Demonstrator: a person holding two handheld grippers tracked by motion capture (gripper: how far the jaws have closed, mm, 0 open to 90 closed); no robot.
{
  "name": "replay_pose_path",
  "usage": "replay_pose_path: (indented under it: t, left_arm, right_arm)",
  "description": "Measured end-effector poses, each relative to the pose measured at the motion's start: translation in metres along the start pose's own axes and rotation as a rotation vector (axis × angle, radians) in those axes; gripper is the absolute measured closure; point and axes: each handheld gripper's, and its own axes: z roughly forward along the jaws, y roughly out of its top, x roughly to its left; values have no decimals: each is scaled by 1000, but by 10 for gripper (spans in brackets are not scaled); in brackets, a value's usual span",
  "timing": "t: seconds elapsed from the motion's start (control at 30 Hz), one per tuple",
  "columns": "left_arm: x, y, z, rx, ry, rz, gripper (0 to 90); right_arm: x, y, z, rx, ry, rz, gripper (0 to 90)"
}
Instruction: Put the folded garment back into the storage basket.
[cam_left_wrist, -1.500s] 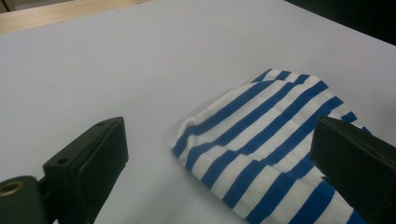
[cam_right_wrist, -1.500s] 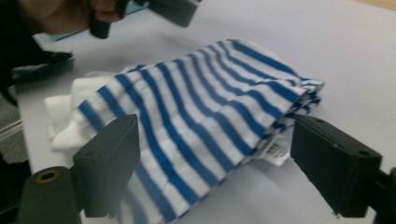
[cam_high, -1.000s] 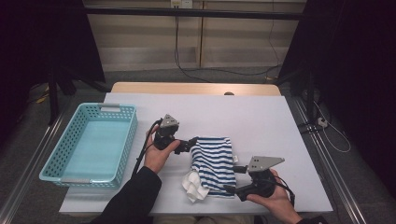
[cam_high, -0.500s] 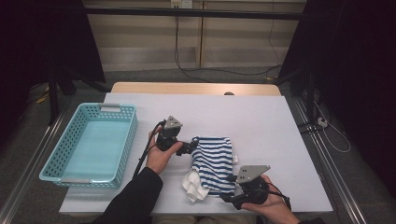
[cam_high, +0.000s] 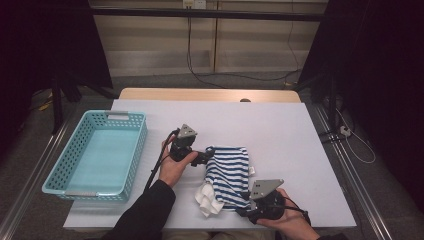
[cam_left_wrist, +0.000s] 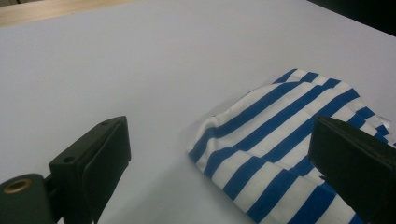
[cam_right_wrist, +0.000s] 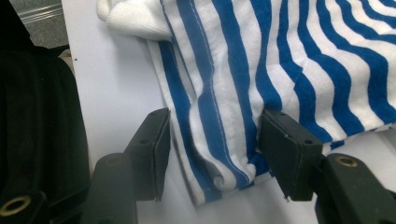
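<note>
Blue-and-white striped garment: folded, lying flat on the white tabletop, with a white ribbed portion protruding at its near-left corner.

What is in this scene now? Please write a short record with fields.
cloth: blue-and-white striped fabric garment, folded, lying flat on table
table: white rectangular tabletop
basket: light-blue perforated plastic basket, left of garment, nothing inside
left gripper: open, at garment's far-left corner
right gripper: jaws just closing around garment's near edge, left pad not yet touching
</note>
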Motion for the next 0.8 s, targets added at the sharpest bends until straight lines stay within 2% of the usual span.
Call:
replay_pose_path:
  t: [0.17,0.23,0.37,0.47,0.53,0.6,0.7,0.8]
  left_arm:
    - [1,0,0,-9,2,-12,61]
    - [1,-1,1,-2,-3,-10,61]
    - [1,-1,1,14,4,2,61]
    - [1,-1,3,19,7,-13,62]
    - [2,-2,5,48,28,-17,62]
    - [3,-3,7,73,27,-26,64]
    - [3,-5,12,56,18,-42,68]
    - [4,-5,13,53,13,-36,69]
  right_arm:
    - [0,0,0,-2,0,9,436]
    - [-2,1,1,4,-5,22,478]
    - [-3,2,1,15,-15,15,525]
    - [-4,3,0,18,-22,16,602]
    - [-5,3,0,19,-22,20,643]
    - [-4,4,0,23,-18,26,694]
    - [-4,4,0,21,-18,25,768]
    - [-5,5,0,21,-22,36,836]
